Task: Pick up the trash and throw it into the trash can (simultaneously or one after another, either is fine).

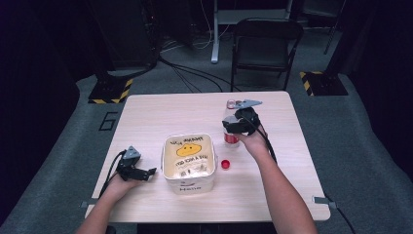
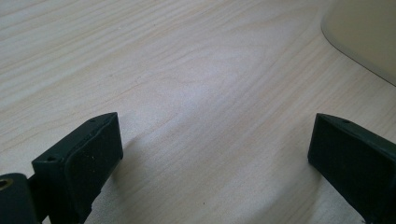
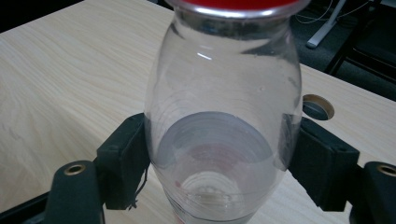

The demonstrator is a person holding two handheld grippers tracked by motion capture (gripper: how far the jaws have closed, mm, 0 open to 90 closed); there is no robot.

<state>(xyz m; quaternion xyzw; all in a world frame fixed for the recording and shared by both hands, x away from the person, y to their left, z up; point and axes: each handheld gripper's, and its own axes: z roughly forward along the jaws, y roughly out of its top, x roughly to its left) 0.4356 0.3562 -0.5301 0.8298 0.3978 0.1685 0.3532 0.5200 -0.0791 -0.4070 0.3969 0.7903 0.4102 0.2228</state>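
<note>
right tongs [image 3: 219, 163] clamped round clear bottle [image 3: 224, 112]; left tongs [image 2: 215, 158] wide apart, empty

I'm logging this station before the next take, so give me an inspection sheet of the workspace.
Surface: light wooden table, round cable hole near the bottle.
Job's things: clear plastic bottle with red label standing upright; small red cap lying loose on the table.
Clutter: cream square bag with a yellow face print.
Grippers: right gripper with pads against the bottle's sides; left gripper open over bare wood.
Cables: black cables on the floor.
Surroundings: black folding chair, grey carpet.
</note>
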